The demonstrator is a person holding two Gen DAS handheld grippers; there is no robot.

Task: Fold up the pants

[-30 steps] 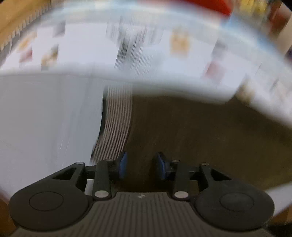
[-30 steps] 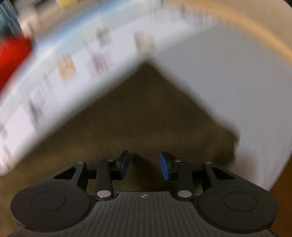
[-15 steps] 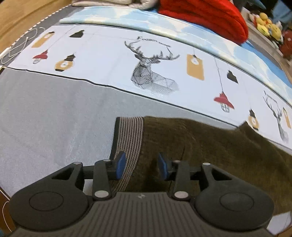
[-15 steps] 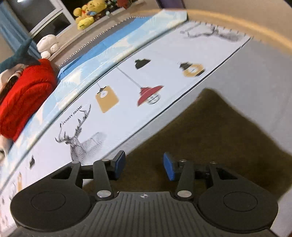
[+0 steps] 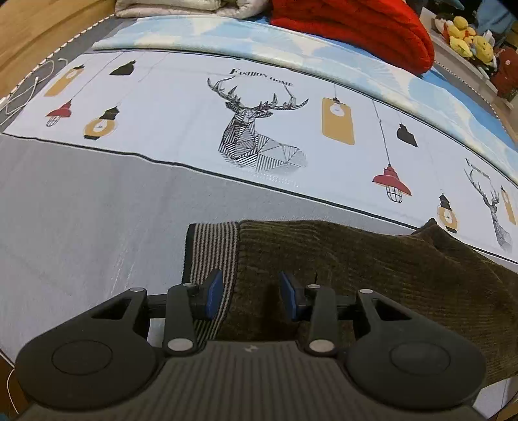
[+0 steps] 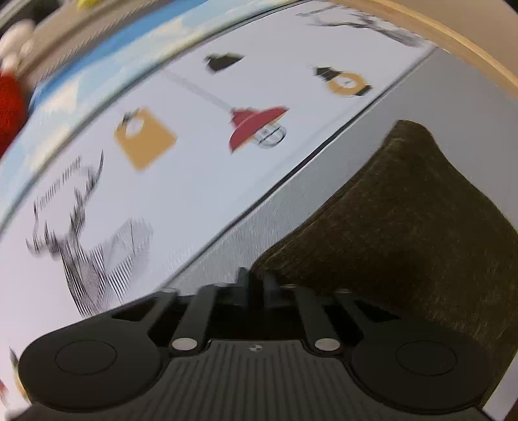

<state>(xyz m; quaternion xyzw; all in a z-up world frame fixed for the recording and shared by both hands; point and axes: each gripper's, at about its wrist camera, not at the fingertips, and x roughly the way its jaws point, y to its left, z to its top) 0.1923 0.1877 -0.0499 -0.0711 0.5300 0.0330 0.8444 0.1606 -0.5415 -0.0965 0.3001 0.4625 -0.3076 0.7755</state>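
Sheet reads "FASHION HOME" beyond pants, left claw agape.

Left gripper sat with fingers apart over the olive corduroy pants, near their striped waistband. Pants lay on a grey bedsheet; a red blanket lay far behind.

**Blurred and cut off**

Your right view was motion-blurred, so the right tongs looked pressed together, but any fabric between them was unreadable. The pants ran beneath your left tongs' housing and past the frame's right edge.
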